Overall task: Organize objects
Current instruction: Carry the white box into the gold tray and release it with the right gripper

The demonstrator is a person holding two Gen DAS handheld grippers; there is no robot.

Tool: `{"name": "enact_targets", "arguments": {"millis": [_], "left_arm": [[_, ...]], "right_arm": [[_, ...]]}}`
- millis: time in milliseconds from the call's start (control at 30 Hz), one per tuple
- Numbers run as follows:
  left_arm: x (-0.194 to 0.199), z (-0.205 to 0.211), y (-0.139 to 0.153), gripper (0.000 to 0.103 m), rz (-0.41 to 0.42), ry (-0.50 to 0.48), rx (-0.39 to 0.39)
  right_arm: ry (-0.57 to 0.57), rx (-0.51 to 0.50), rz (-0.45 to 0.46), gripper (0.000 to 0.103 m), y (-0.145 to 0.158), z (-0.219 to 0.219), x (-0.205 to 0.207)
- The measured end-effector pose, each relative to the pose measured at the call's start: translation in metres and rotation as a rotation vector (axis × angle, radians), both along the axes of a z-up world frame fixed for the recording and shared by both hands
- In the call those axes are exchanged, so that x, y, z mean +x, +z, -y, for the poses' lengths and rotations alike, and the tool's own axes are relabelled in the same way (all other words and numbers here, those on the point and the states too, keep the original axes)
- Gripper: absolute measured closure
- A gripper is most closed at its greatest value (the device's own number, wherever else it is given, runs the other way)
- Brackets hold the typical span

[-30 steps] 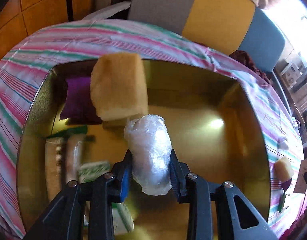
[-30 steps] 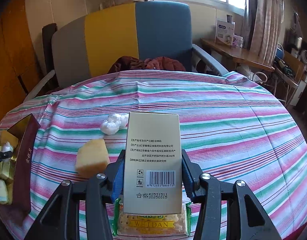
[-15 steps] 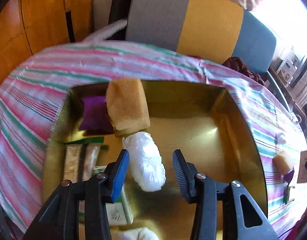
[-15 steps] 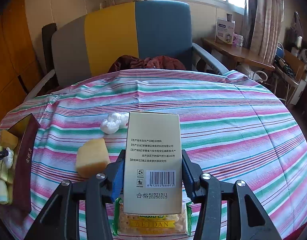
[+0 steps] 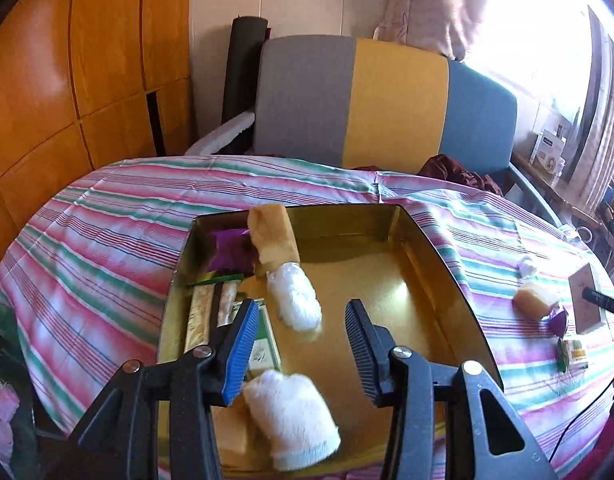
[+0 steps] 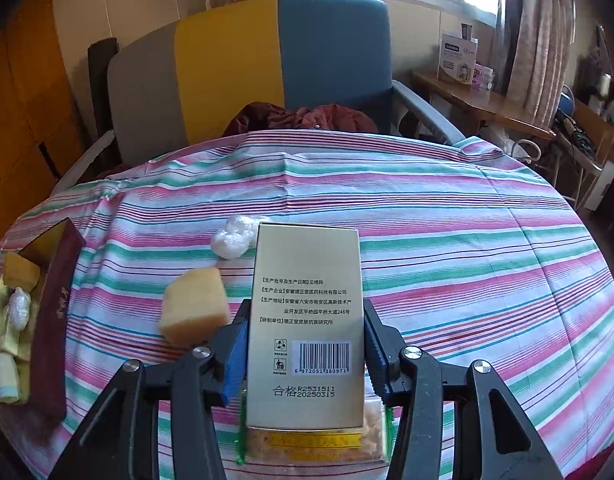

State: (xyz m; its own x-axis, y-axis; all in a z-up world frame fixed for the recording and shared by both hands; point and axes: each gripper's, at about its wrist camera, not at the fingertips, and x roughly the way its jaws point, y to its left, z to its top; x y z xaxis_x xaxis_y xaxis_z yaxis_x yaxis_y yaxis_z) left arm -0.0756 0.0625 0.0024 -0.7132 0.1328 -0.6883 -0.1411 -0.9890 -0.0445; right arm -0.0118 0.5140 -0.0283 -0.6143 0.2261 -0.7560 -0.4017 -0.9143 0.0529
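My left gripper (image 5: 299, 344) is open and empty, held above the near part of the gold box (image 5: 391, 292). In the box lie a plastic-wrapped white roll (image 5: 294, 301), a yellow sponge (image 5: 273, 236), a purple packet (image 5: 229, 250), a snack bar (image 5: 205, 312), a green-and-white carton (image 5: 263, 344) and a white rolled towel (image 5: 293, 420). My right gripper (image 6: 305, 354) is shut on a gold carton (image 6: 307, 320) with a barcode, held over a cracker packet (image 6: 313, 442).
On the striped tablecloth (image 6: 447, 240) lie a yellow sponge (image 6: 195, 308) and a white plastic wad (image 6: 235, 236). The gold box (image 6: 53, 308) stands at the left table edge. A grey, yellow and blue chair (image 5: 383, 104) stands behind the table.
My left gripper let go of the plastic-wrapped roll, opened, and drew back and up from the box. The roll now lies in the box. My right gripper has not moved.
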Motion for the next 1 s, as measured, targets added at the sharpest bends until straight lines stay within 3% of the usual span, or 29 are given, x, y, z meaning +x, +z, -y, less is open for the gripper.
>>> {"name": "enact_targets", "arguments": {"millis": [167,500,733,1000], "left_arm": [[0.012,0.009,0.002,0.058,-0.008,0.001,0.002],[0.022,0.043,-0.01,0.058,0.024,0.062,0.052],[0.024,0.073,-0.02,0.058,0.053,0.118,0.077],[0.024,0.091,-0.034,0.058,0.09,0.149,0.1]], "right_arm": [[0.064,-0.047,-0.049,0.052,0.02,0.039,-0.006],[0.381,-0.108,-0.087,0.052,0.047,0.19,-0.056],[0.502,-0.139,0.003,0.052,0.024,0.278,-0.094],[0.468,-0.185,0.153,0.047,-0.038,0.325,-0.14]]}}
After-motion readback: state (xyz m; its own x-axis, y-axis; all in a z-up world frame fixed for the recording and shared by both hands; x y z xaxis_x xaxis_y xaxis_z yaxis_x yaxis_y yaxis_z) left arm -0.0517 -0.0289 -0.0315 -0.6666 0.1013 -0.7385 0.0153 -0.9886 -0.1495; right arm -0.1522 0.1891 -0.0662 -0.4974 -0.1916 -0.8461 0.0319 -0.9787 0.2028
